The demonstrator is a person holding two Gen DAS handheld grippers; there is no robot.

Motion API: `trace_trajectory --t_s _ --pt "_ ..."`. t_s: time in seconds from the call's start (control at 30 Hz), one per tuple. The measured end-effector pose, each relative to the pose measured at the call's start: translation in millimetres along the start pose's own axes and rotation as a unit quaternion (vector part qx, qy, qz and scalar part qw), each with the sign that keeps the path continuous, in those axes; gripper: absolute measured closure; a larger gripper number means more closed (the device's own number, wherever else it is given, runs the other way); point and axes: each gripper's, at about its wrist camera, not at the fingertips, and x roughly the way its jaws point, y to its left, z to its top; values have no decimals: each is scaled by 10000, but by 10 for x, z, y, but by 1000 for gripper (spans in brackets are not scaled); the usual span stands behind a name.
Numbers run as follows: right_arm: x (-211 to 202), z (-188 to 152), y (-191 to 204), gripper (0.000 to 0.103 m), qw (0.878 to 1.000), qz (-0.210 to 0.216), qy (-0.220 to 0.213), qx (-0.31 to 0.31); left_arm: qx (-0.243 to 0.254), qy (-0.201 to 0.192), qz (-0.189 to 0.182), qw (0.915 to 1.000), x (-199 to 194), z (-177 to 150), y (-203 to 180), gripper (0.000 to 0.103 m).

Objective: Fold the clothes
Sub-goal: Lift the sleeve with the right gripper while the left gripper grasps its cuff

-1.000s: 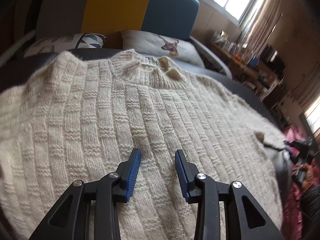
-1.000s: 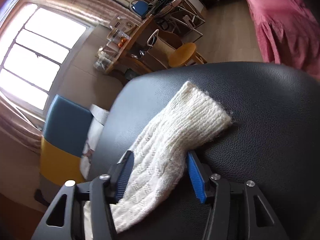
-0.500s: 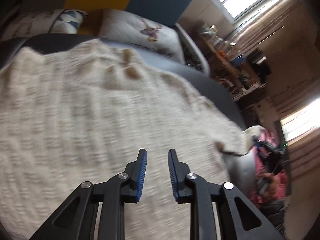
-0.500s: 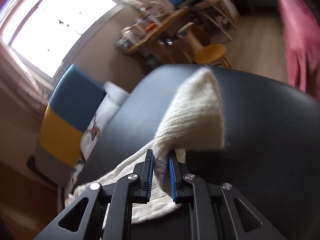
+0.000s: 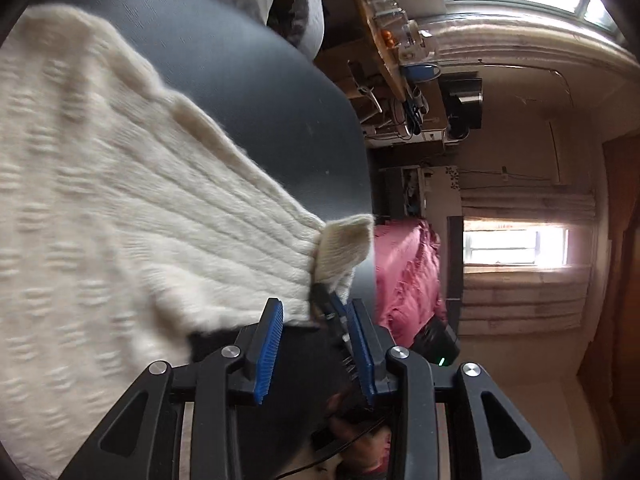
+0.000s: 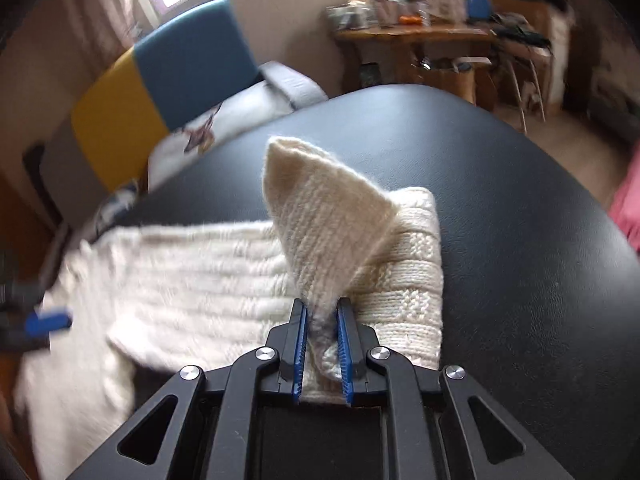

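Observation:
A cream knitted sweater (image 5: 120, 208) lies spread on a black leather surface (image 5: 256, 80). My right gripper (image 6: 322, 312) is shut on the sweater's sleeve cuff (image 6: 320, 216) and holds it lifted, folded back over the sleeve (image 6: 192, 264). In the left wrist view the raised cuff (image 5: 344, 248) shows with the right gripper's fingers (image 5: 332, 308) under it. My left gripper (image 5: 316, 308) is open and empty, just beside the sleeve end, above the black surface. Its blue pad shows at the left edge of the right wrist view (image 6: 48, 320).
A yellow and blue chair back (image 6: 160, 68) with a printed cushion (image 6: 208, 128) stands behind the surface. A cluttered wooden desk (image 6: 416, 28) is beyond. A pink bedspread (image 5: 408, 276) lies past the surface's edge.
My right gripper closed on the sleeve cuff, lifted it and carried it back over the sleeve. My left gripper swung from the sweater's body toward the sleeve end and stayed open.

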Motion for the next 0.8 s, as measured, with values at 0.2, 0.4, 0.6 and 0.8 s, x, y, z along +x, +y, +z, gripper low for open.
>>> trace_trajectory --t_s 0.2,0.4,0.6,0.8 --pt "15 -138 257 82 9927 -481 1 -1104 27 177 169 9997 471 225 -225 67" --pt "23 -155 273 81 9917 -481 -116 -1189 -165 388 277 9987 852 442 -267 67" --pt "40 -161 322 77 9905 -524 -187 -1254 -542 341 148 9978 982 666 -217 67" --pt "65 -159 352 75 9896 -559 -231 -1306 -381 696 477 9957 1245 727 -271 67"
